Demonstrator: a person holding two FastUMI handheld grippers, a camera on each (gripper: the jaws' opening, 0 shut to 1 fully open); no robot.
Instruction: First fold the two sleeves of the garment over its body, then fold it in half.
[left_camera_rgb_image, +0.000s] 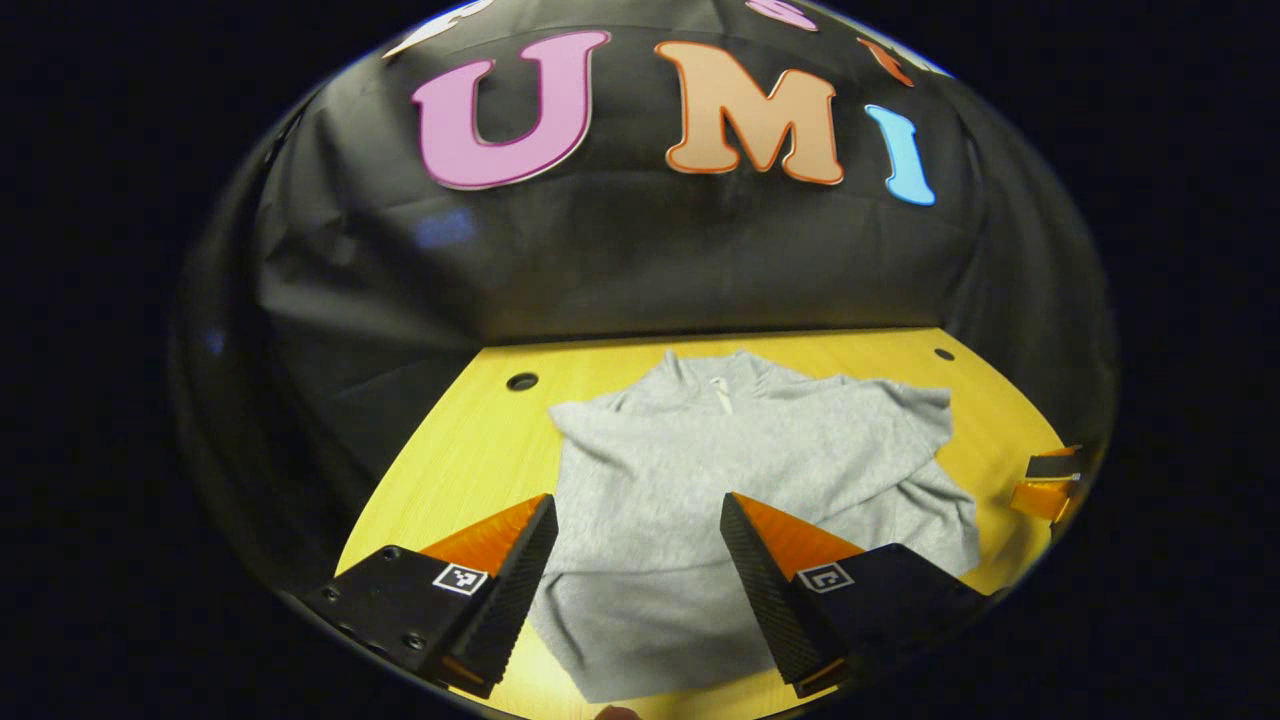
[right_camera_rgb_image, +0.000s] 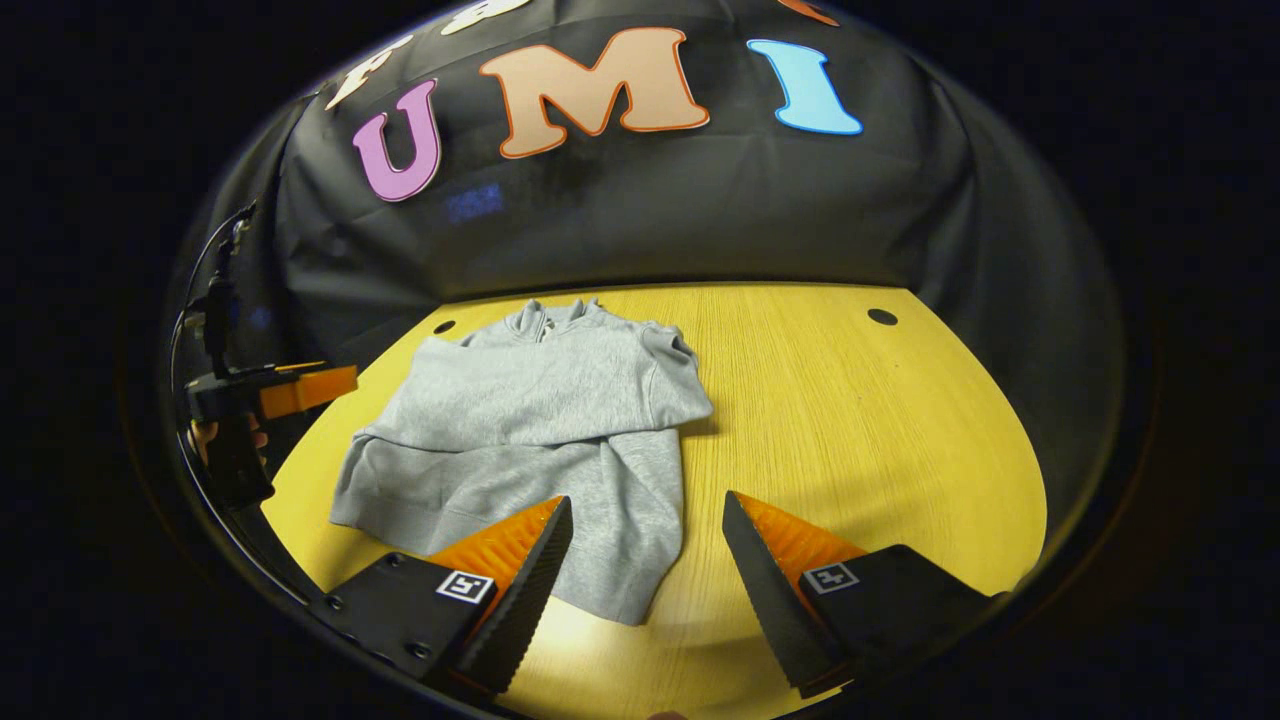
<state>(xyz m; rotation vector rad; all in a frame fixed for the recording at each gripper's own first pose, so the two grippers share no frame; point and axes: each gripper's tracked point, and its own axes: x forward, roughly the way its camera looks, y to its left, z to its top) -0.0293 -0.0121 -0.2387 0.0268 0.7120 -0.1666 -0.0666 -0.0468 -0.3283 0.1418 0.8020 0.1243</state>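
On the table (right_camera_rgb_image: 850, 400) lies one garment (right_camera_rgb_image: 540, 430); two grippers, left gripper (left_camera_rgb_image: 635, 575) and right gripper (right_camera_rgb_image: 645, 580), both released

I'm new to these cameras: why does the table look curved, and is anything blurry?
Left gripper view: fisheye bends the table edges; grey sweatshirt reads slightly soft. Right gripper view: same bulge, sharp wood grain, shadow beside the sweatshirt.
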